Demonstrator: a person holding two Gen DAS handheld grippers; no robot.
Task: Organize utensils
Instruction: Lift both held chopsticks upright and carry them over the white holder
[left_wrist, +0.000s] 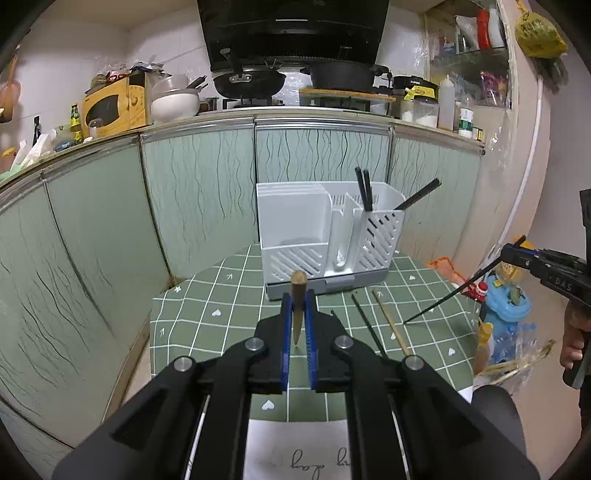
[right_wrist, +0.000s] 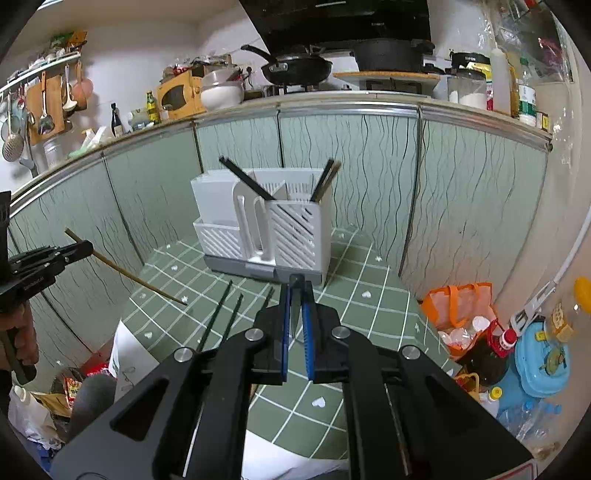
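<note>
A white utensil holder (left_wrist: 325, 236) stands at the far side of the green checked table (left_wrist: 236, 317), with dark chopsticks (left_wrist: 364, 188) upright in its right compartment. My left gripper (left_wrist: 298, 295) is shut on a wooden chopstick (left_wrist: 297, 302) and holds it above the table; the right wrist view shows that chopstick (right_wrist: 125, 271) angled down toward the cloth. My right gripper (right_wrist: 297, 284) is shut on a dark chopstick, seen slanting from it in the left wrist view (left_wrist: 450, 297). Loose chopsticks (left_wrist: 369, 325) lie on the table in front of the holder.
Green cabinet doors (left_wrist: 199, 199) curve behind the table. An orange bag (right_wrist: 458, 306), bottles and a blue container (right_wrist: 543, 362) crowd the floor to the right. A white paper (left_wrist: 295, 450) lies at the table's near edge.
</note>
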